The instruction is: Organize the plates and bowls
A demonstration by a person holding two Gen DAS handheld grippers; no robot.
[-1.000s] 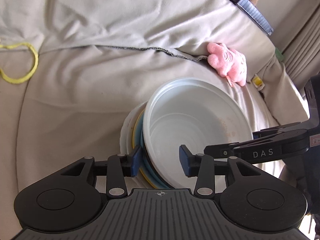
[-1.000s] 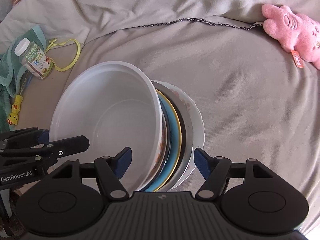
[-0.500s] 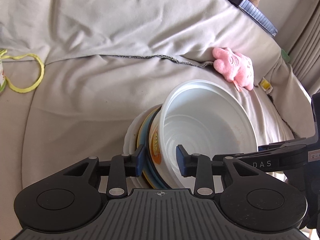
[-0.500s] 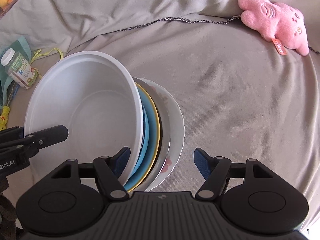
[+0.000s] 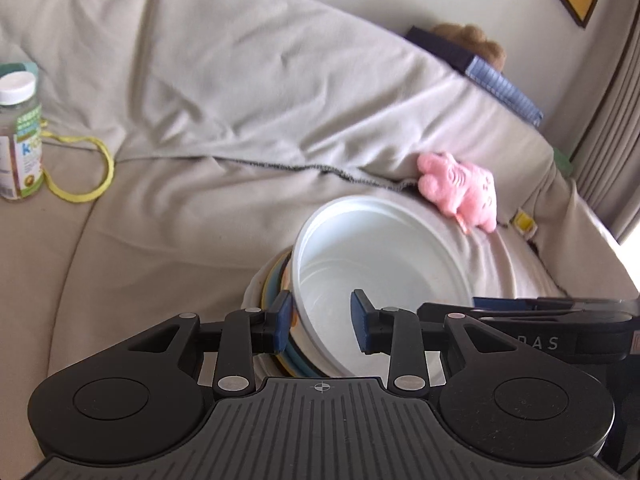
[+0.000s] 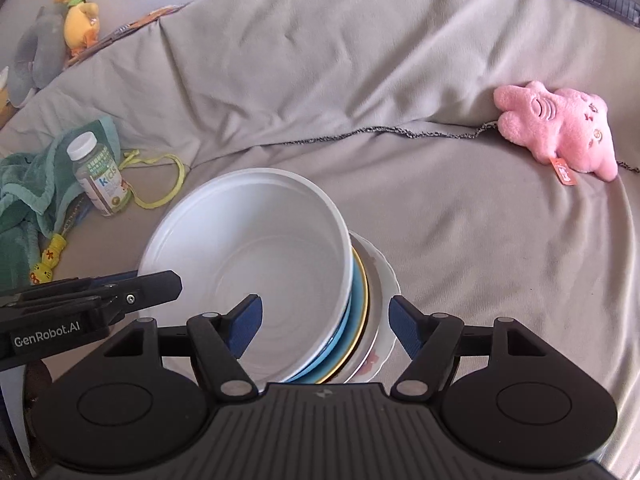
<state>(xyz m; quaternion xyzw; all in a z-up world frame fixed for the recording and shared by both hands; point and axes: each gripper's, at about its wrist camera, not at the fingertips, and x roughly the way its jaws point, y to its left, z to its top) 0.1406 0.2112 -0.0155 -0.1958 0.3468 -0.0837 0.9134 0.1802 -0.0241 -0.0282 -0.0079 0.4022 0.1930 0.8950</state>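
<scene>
A white bowl (image 5: 380,264) (image 6: 248,248) lies on top of a tilted stack of plates (image 6: 368,300), blue, yellow-rimmed and white, over the grey couch seat. My left gripper (image 5: 320,320) is shut on the stack's left edge. One pad sits under the plates (image 5: 268,284) and the other inside the bowl. My right gripper (image 6: 326,320) straddles the opposite edge. Its left pad stands free inside the bowl, and its right pad is just beside the bottom plate's rim, so it is open. Each gripper's black fingers show at the side of the other's view.
A pink plush toy (image 5: 460,192) (image 6: 560,132) lies at the seat's back crease. A vitamin bottle (image 5: 18,136) (image 6: 100,172), a yellow cord (image 5: 80,184) and a green cloth (image 6: 28,192) lie to the left. Soft toys (image 6: 76,12) sit on the backrest.
The left jaws closed onto the stack's edge. Both grippers rose and tipped up, bringing the backrest into view. The stack slid rightward between the right gripper's fingers.
</scene>
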